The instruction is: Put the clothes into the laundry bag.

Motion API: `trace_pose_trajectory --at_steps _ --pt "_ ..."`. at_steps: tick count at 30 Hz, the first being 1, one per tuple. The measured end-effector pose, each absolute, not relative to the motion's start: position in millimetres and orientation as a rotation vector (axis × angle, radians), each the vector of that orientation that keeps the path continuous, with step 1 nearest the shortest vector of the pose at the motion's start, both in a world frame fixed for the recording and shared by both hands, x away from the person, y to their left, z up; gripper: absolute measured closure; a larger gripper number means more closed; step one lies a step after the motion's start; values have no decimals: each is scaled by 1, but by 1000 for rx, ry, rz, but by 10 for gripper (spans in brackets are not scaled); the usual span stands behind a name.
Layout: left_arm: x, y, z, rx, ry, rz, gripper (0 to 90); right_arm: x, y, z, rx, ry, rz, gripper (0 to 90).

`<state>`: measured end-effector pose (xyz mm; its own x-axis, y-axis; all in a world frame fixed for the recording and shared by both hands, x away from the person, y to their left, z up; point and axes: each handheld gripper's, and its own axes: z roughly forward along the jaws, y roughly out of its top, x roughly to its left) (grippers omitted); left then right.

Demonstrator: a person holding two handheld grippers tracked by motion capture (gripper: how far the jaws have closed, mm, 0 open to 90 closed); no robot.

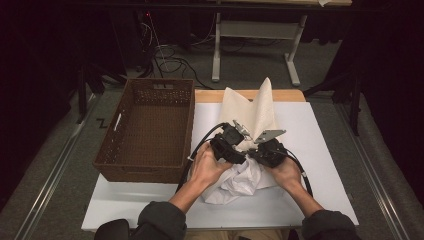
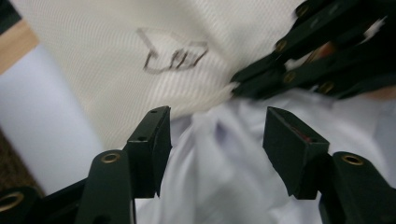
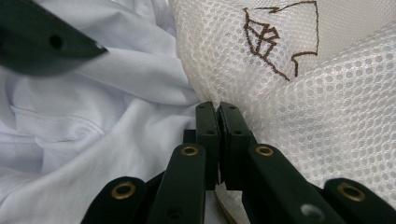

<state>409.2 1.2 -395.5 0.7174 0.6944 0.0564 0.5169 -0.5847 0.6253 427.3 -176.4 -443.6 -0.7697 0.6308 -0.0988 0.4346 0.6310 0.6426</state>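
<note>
Lab-like room: dark surround, floor cables, white work table, metal stand.

White-topped table; on it a brown wicker basket, cream mesh bag, crumpled white cloth

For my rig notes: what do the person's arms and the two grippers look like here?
Both forearms are bare, with dark grey sleeves pushed up. The left gripper and right gripper are black, each topped by a grey three-cornered plate, trailing a black cable. Their jaws are black bars with brass-coloured rivets.
</note>
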Motion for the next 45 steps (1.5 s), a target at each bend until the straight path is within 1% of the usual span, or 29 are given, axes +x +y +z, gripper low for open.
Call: trace_pose_trajectory --at_steps 6,8,11,17,21,22,23,25,27,29,31,33,35,36,40,43,45 --pt "410 21 -413 2359 959 332 367 429 -176 -444 843 2548 883 889" --pt "409 21 -418 2372 951 355 353 428 -176 -444 846 2550 879 889" --pt "410 22 -426 2390 959 340 352 427 -177 -443 841 2553 872 889" --pt "415 27 -439 2382 1017 229 336 428 -177 -443 827 2558 862 889" --pt "420 25 -449 2391 1031 177 337 428 -176 -444 842 2562 862 889" --pt "421 25 -451 2385 1024 149 359 428 -176 -444 843 2562 861 889" --pt "422 25 -453 2377 1014 125 406 429 -177 -445 844 2558 864 889" --pt "421 23 -454 2378 990 107 476 429 -177 -445 853 2558 864 889" --pt "421 23 -455 2363 1010 79 530 430 -177 -445 868 2557 872 889" --pt "421 22 -455 2359 1006 58 605 431 -176 -446 872 2561 872 889" --pt "419 22 -453 2359 988 81 683 432 -177 -446 878 2562 878 889" --pt "416 22 -447 2315 944 107 790 432 -176 -445 880 2557 876 889" --pt "414 22 -437 2269 890 105 849 433 -177 -441 881 2549 881 889" --pt "412 20 -432 2258 864 105 863 433 -178 -437 879 2544 891 889" --pt "410 -2 -419 2298 777 183 867 431 -175 -417 819 2515 949 890" --pt "417 -13 -421 2294 802 225 868 426 -170 -406 800 2497 1010 890" --pt "424 -18 -428 2308 848 303 868 422 -171 -404 768 2508 1021 890"
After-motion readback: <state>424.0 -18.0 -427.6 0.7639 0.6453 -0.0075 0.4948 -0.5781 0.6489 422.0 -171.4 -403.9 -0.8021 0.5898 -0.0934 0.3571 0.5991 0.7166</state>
